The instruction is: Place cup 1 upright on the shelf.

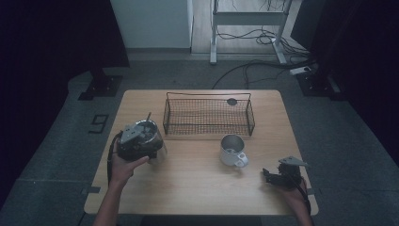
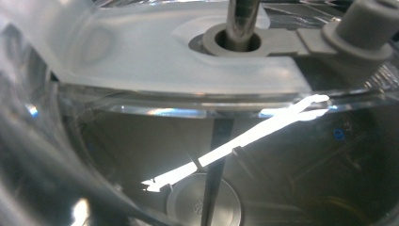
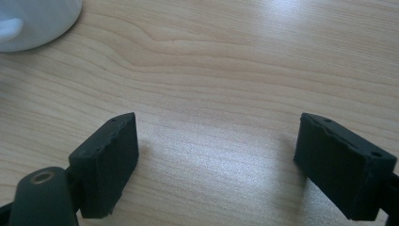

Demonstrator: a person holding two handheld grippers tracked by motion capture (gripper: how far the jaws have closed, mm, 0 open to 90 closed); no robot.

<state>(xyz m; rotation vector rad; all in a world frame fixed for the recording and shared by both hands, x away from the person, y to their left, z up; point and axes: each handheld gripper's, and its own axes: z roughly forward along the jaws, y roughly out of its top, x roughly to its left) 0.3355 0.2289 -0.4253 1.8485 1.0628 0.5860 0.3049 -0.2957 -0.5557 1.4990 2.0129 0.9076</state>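
Observation:
My left gripper hovers over the table's left side, closed around a clear lidded jug with a metal rod sticking up from it. In the left gripper view the jug sits right against the lens, showing its frosted lid, the rod and a round disc at the bottom; my jaws are hidden there. A white mug stands at the table's middle. My right gripper rests low at the front right, open, with bare wood between its jaws. The mug lies beyond it.
A black wire basket stands at the back middle of the wooden table, with a small dark round thing at its far side. Cables and a stand's legs lie on the floor behind the table.

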